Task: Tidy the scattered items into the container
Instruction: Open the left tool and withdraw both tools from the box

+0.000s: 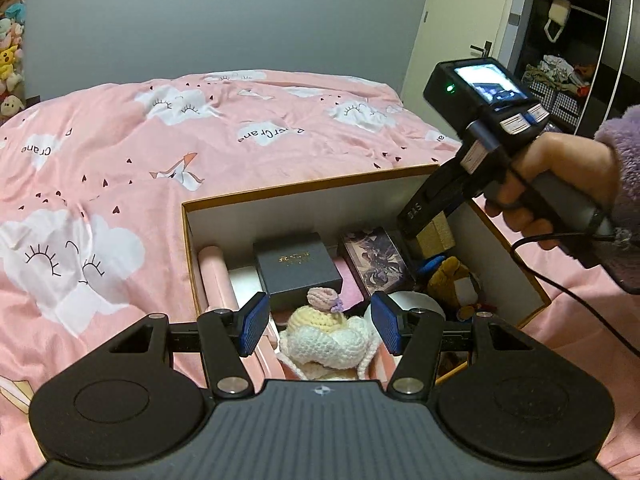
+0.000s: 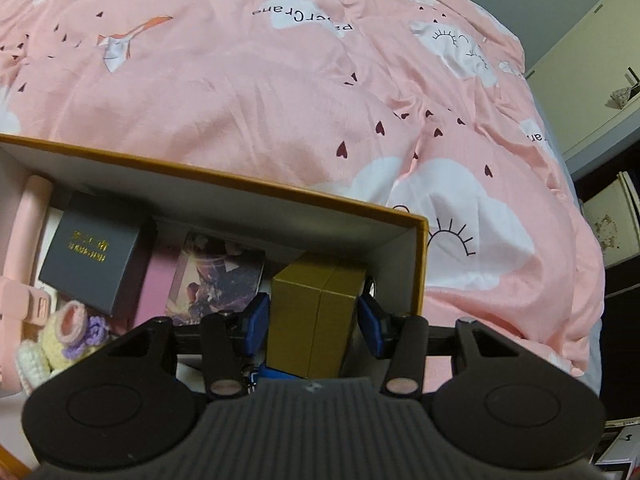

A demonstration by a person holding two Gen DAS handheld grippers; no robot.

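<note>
Pink bed: box (image 1: 320,188) (crowded); right claw (image 2: 314,320) grips gold carton (image 2: 312,320); left claw (image 1: 320,326) released.

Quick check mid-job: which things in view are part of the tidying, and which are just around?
Part of the job:
- orange-rimmed box
- gold box, between the right hand-held gripper's pads, over the box
- crochet doll, in front of the left hand-held gripper
- grey box and picture card, already inside

Just around:
- pink duvet
- plush toys
- wardrobe shelves
</note>
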